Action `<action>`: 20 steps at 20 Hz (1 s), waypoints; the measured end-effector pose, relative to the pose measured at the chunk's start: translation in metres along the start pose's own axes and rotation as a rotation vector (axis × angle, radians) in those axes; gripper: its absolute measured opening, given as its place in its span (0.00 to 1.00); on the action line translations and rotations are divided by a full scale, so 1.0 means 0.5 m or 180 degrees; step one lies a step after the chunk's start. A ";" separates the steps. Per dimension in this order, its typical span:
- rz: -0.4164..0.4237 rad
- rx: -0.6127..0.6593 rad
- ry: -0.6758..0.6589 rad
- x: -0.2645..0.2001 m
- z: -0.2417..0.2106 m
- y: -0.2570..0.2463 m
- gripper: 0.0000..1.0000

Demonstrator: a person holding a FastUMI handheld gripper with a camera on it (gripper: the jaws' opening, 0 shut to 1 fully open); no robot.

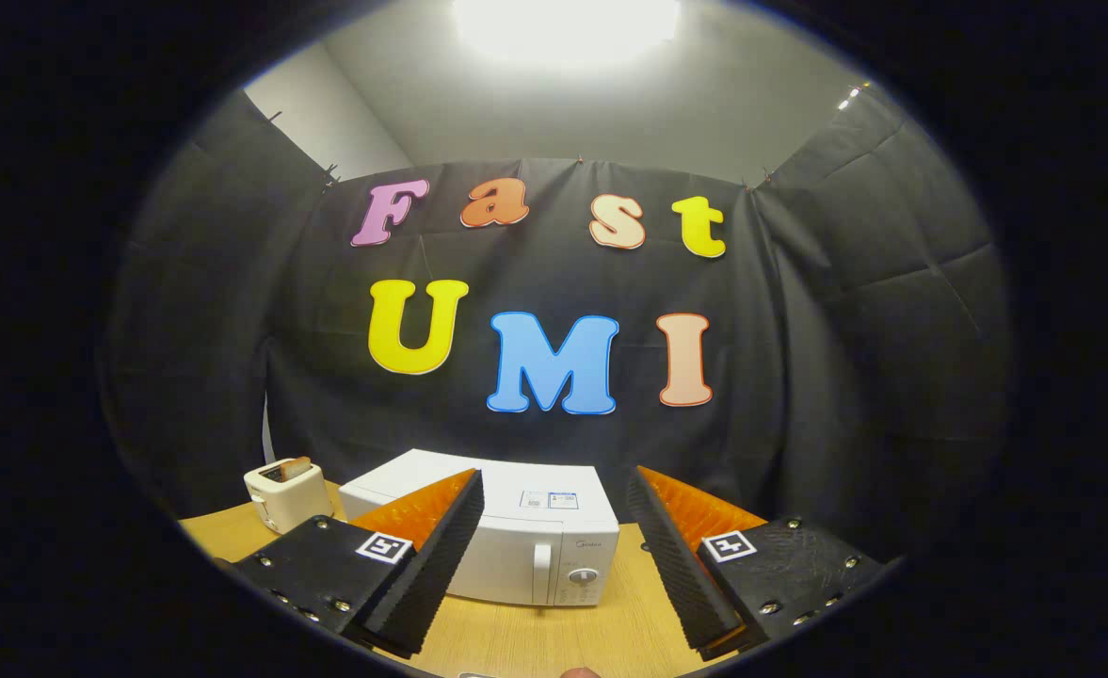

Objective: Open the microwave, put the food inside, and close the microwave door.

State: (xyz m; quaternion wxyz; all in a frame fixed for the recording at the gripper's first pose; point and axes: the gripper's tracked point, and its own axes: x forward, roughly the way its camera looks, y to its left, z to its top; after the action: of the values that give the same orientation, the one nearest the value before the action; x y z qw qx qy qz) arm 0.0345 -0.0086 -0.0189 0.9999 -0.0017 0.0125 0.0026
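Gripper view has my gripper (554, 537) spread wide, its two fingers (441, 556) well apart, holding nothing and touching nothing. Between and just beyond them the white microwave (516, 541) sits on the wooden table (535, 640) with its door shut, handle and control knob facing me; a small brand mark sits above the knob and two stickers lie on its top, all too small for me to read. Beside the microwave, beyond one finger, stands a white toaster (282, 494) with toast (292, 467) poking up.
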 end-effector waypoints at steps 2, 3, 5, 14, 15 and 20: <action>0.0021 0.0014 0.0010 0.021 -0.008 -0.003 0.96; 0.0038 0.0011 0.0026 0.033 -0.017 -0.002 0.96; 0.0071 -0.0031 0.0077 0.054 -0.034 -0.004 0.96; 0.0302 -0.0041 0.0358 0.154 -0.123 0.023 0.96; 0.0330 -0.0047 0.0419 0.163 -0.140 0.029 0.96; 0.0399 -0.0082 0.0664 0.207 -0.213 0.039 0.97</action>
State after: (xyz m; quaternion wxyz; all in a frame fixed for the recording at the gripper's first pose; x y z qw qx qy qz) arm 0.1352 0.0112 -0.1281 0.9909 -0.0140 0.1165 0.0652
